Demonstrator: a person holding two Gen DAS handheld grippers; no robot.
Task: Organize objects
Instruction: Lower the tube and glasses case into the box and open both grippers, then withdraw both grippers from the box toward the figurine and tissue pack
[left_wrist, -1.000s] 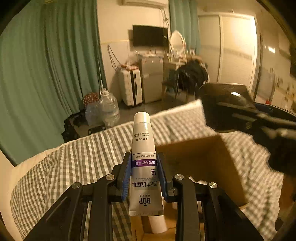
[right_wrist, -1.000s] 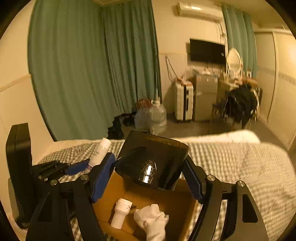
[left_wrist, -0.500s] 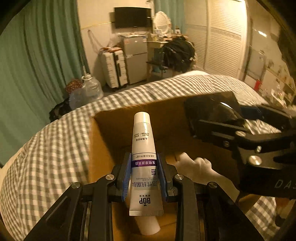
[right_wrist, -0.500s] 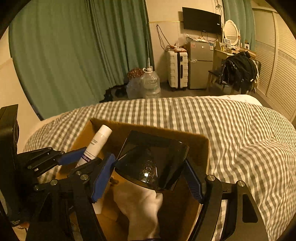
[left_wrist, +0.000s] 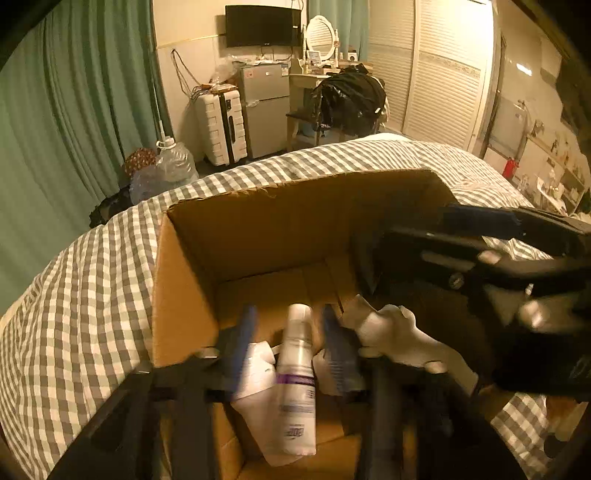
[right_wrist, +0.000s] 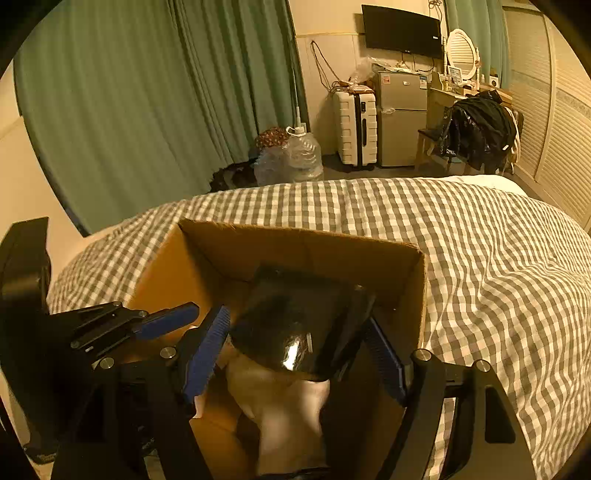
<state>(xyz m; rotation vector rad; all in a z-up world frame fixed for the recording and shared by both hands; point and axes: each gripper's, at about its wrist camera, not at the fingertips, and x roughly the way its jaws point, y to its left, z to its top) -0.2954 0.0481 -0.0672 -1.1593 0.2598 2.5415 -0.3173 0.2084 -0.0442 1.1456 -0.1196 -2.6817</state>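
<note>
An open cardboard box (left_wrist: 258, 229) stands on the checked bed; it also shows in the right wrist view (right_wrist: 306, 243). My left gripper (left_wrist: 290, 332) is open inside the box. The white tube (left_wrist: 297, 376) lies loose between its fingers, on a white bottle (left_wrist: 255, 373). A white sock (left_wrist: 399, 339) lies in the box to the right. My right gripper (right_wrist: 299, 332) is in the box, its jaws spread around a glossy black box-shaped thing (right_wrist: 299, 328); whether they still press it I cannot tell. It sits over the sock (right_wrist: 288, 406).
The grey-checked duvet (right_wrist: 480, 266) surrounds the box. Beyond the bed are green curtains (right_wrist: 147, 92), water jugs (right_wrist: 303, 155), a white suitcase (right_wrist: 354, 125), a small fridge (right_wrist: 399, 118) and a chair with black clothes (right_wrist: 476, 133).
My left gripper has opened and let go of the white tube, which now lies in the box. My right gripper has sunk lower into the box with the black thing.
</note>
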